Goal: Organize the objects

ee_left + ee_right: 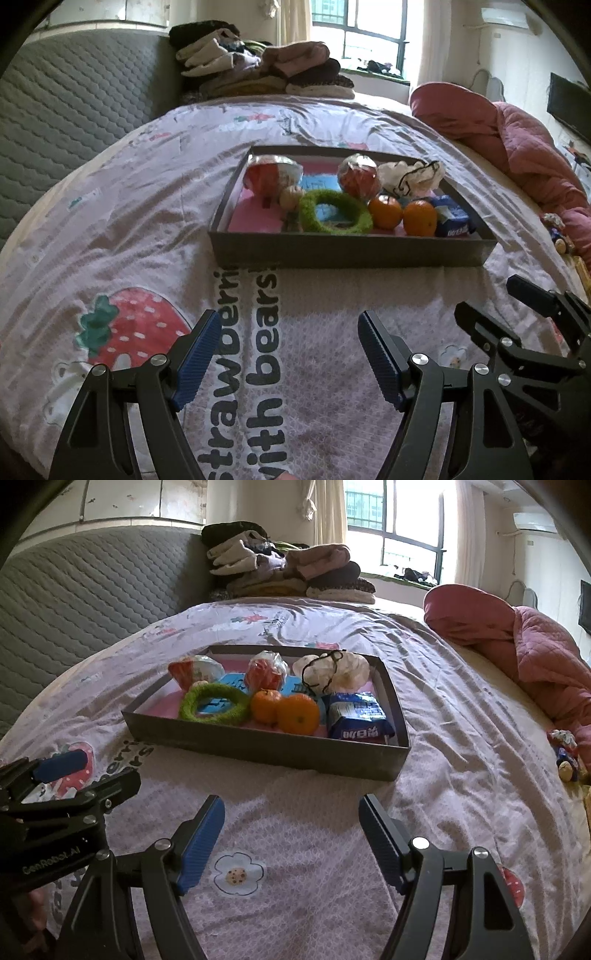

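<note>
Behind the green ring (334, 217), a figurine (290, 197) (half hidden).

Each gripper is built of matte black angular arms with triangular cut-outs, joined by round silver screw heads at the pivots. The left gripper (286, 354) and the right gripper (291, 840) both carry ribbed blue pads (195, 360) on the inner faces of their fingers. At the lower left of the right wrist view, white lettering reading "GenRobot.AI" marks the black body.
</note>
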The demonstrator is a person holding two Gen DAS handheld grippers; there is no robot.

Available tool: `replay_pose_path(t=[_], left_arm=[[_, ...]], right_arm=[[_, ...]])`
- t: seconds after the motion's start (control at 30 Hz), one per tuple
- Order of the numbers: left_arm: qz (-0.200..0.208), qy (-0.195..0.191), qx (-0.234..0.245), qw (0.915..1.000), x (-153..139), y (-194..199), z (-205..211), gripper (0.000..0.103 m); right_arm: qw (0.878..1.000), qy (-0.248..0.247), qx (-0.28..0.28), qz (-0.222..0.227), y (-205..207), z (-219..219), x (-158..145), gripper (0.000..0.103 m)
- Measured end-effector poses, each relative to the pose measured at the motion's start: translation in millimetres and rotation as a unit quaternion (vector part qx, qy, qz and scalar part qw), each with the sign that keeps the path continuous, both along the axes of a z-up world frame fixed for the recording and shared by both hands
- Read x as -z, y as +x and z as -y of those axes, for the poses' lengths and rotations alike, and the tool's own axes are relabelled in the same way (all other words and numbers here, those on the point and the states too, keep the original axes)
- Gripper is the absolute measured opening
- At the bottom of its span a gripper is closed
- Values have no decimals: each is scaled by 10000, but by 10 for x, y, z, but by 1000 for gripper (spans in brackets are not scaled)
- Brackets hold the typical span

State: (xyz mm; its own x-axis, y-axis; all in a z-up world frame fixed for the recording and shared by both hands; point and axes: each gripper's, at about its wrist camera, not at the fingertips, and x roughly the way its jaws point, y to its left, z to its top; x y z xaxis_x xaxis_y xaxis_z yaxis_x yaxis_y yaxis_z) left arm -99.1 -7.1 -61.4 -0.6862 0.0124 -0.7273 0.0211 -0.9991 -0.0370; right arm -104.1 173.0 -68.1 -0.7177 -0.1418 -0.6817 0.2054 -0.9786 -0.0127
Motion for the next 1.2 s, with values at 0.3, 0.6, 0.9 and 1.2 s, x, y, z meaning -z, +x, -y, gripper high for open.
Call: replay_pose_path(t=[0.3,0.6,0.9,1.2], left_arm=[[-13,10,-66,10000,103,-47,37,77],[-181,-86,-29,9998,142,-77,10,77],[-288,-161,-34,9994,210,-98,6,77],[-387,-159,37,9991,214,-82,2,77]], right_arm=[[10000,-29,13,10,-49,-15,100,74],[9999,-127,20,-86,-82,-29,119,74],[9996,-144,81,-214,-80,-33,143,74],[9993,-143,185,-306,-55,-57,140,74]])
